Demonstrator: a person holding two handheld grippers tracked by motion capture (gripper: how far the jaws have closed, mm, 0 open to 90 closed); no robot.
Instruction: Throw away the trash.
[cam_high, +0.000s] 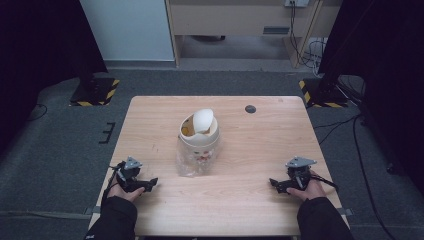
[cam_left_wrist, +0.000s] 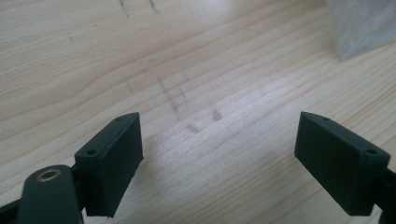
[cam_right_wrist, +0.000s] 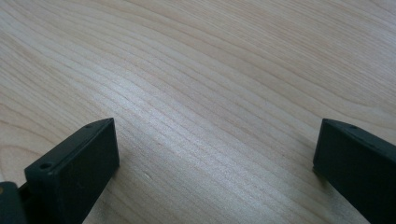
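Both grippers rest spread and empty at the near corners.
The cream lidded container, seemingly on a clear bag, sits mid-table, far of both; left gripper lies slightly nearer than right gripper.

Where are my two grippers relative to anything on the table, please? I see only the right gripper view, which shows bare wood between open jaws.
Observer: In the high view your right gripper rests near the table's right front corner, and a cream-coloured container stands near the table's middle.
Operator: Thank you. Is anything beside that container?
Observer: A clear plastic bag lies against its near side.
Operator: And the left gripper?
Observer: The left gripper rests near the left front corner; the left gripper view shows its jaws open over bare wood.
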